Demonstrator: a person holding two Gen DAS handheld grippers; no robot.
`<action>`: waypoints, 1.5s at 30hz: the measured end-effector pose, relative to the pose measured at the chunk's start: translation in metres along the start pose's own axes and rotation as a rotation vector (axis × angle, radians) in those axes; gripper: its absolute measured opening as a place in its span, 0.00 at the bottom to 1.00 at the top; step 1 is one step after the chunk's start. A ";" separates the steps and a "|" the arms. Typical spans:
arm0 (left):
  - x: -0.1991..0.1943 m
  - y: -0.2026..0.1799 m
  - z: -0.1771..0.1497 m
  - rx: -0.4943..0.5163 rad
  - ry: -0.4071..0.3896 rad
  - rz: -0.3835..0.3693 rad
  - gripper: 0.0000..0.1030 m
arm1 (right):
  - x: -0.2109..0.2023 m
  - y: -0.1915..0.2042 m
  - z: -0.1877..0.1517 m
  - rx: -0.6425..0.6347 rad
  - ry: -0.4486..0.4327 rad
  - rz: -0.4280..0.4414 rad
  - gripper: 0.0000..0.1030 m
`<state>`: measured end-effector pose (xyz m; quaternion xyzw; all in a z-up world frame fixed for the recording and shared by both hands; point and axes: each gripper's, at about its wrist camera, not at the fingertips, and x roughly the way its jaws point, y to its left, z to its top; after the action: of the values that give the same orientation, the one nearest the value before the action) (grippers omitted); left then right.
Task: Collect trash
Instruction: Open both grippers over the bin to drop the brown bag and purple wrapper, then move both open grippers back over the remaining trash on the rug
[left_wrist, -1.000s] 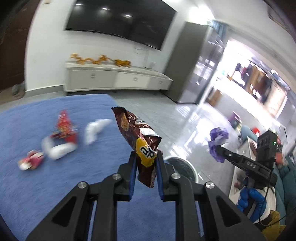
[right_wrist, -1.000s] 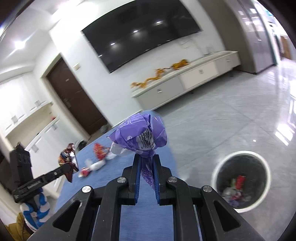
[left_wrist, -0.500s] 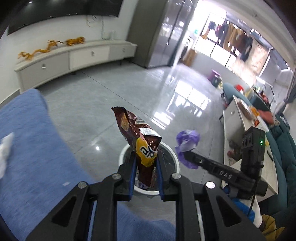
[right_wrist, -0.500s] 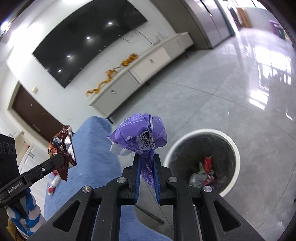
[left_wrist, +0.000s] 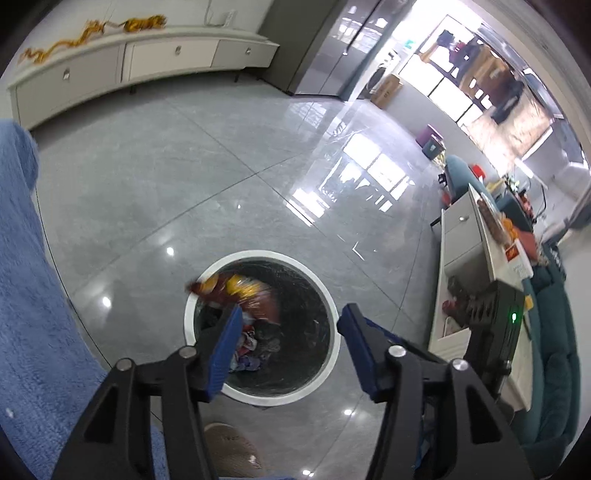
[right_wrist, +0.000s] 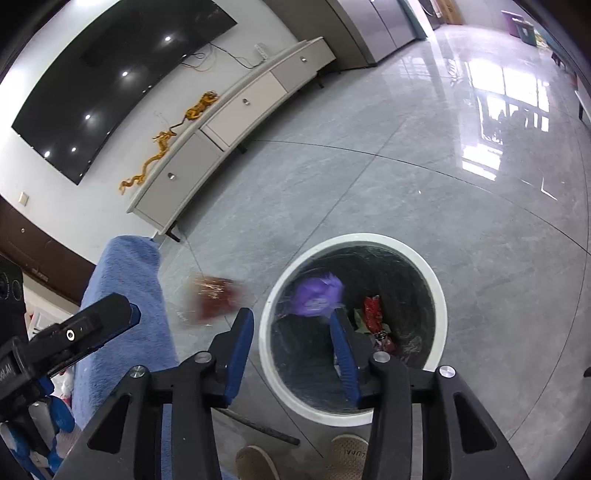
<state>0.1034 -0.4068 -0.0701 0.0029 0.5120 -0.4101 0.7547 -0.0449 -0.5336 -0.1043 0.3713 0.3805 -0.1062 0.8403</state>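
The brown snack wrapper (left_wrist: 236, 293) blurred in mid-air over the near-left rim of the trash bin (left_wrist: 334, 328); the purple wrapper (right_wrist: 314, 295) blurred above its mouth. The left gripper (left_wrist: 290, 326) and right gripper (right_wrist: 291, 332) both gaped wide, holding nothing.

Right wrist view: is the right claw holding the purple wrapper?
No: the right claw is open, and the purple wrapper is a blur clear of its fingers above the trash bin.
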 end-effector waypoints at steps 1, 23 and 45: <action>0.000 0.004 -0.001 -0.009 0.002 -0.004 0.53 | -0.001 0.000 0.000 0.002 0.000 -0.002 0.41; -0.146 -0.001 -0.024 0.000 -0.248 -0.031 0.53 | -0.089 0.063 -0.004 -0.089 -0.155 0.030 0.41; -0.348 0.028 -0.112 0.001 -0.658 0.057 0.54 | -0.189 0.181 -0.039 -0.337 -0.334 0.092 0.46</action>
<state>-0.0146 -0.1266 0.1345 -0.1150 0.2401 -0.3682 0.8908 -0.1135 -0.3981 0.1131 0.2198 0.2312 -0.0630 0.9457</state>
